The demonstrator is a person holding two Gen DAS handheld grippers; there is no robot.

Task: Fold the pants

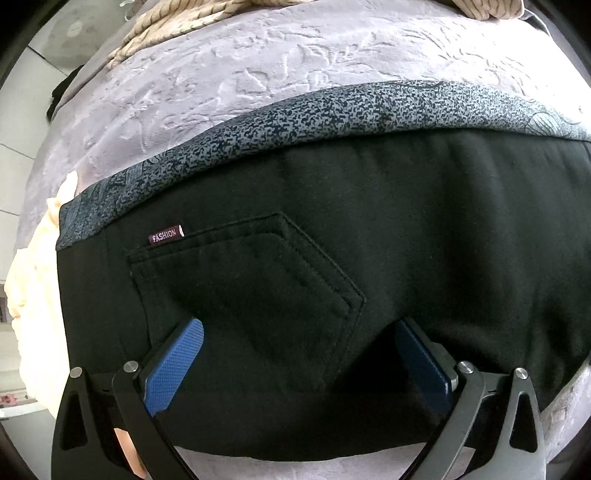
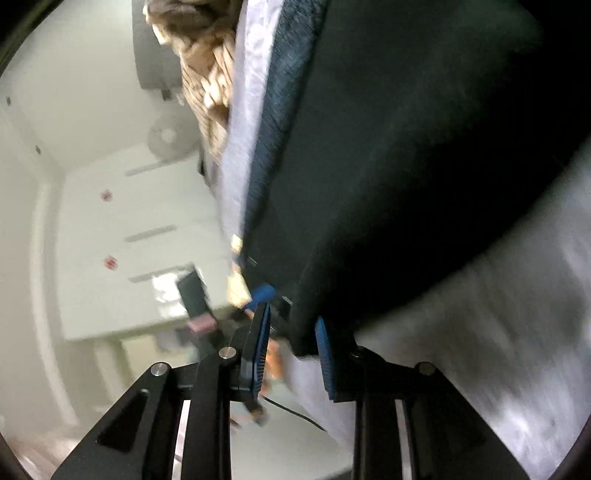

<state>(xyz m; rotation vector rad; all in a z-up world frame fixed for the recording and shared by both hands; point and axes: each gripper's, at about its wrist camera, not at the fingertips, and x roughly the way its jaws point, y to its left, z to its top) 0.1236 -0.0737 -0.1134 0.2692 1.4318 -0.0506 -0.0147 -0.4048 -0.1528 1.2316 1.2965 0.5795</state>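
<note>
Black pants (image 1: 369,229) lie flat on a lilac embossed bedspread (image 1: 258,66), with a speckled grey lining band (image 1: 295,118) along their far edge and a back pocket with a "FASHION" tag (image 1: 166,235). My left gripper (image 1: 295,354) is open, its blue pads (image 1: 173,365) resting on the pants on either side of the pocket's lower corner. In the blurred right wrist view the pants (image 2: 406,147) hang steeply tilted. My right gripper (image 2: 291,347) has its blue pads (image 2: 260,347) a little apart around a corner of the black fabric; whether it pinches the cloth is unclear.
A beige knitted blanket (image 1: 177,22) lies at the bed's far edge and a cream cloth (image 1: 37,295) at the left. The right wrist view shows a white cabinet (image 2: 129,240), a fan (image 2: 166,136) and a black cable (image 2: 295,413) beyond the bed edge.
</note>
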